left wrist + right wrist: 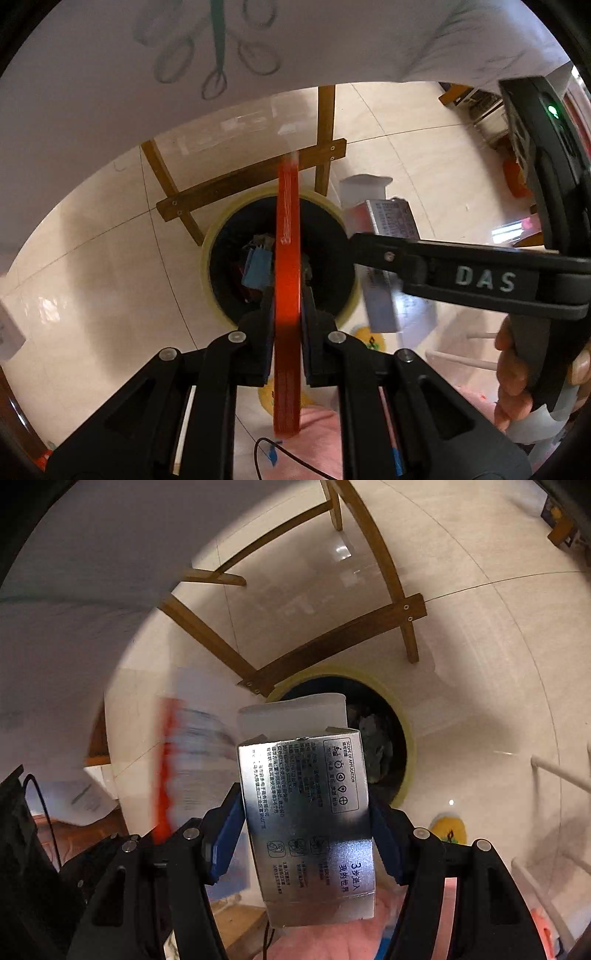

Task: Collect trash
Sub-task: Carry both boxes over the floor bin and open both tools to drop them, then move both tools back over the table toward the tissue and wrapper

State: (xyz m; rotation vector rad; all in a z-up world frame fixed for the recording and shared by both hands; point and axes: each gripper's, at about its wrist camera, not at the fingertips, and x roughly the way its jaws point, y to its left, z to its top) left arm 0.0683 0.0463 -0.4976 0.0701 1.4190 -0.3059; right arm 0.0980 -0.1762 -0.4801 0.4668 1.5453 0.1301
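So both grippers are pointing pretty much straight down over the round black-lined trash bin with a pale yellow rim (pixel 218 236), which sits on the glossy cream tiled floor (pixel 92 266) next to the brown wooden frame legs (pixel 251 175) of some furniture; the left gripper (pixel 286 295) has its jaws squeezed tight on a thin flat orange-red plastic packet (pixel 286 221), seen edge-on, sticking out past the fingertips right over the bin opening; the right gripper (pixel 306 812) has its blue-padded jaws on either side of a shiny silver cardboard box with black printed text (pixel 303 797), and the pads look pressed against its two sides, so it's clamped on that, jaws fairly wide because the box is wide.

What each view gives you: the left wrist view looks right into the bin and shows stuff already inside, a blue piece (pixel 256 266) among darker bits; it also catches the right gripper from the side, the "DAS" lettering on its finger, the silver box out near the bin rim, and the person's fingers wrapped round the handle; the right wrist view instead shows the box's printed face up close with a white inner flap (pixel 291 716) poking out the top end, half covering the bin; the orange-red packet there is just a blurry streak on the left; a yellow round thing (pixel 448 825) lies on the floor.
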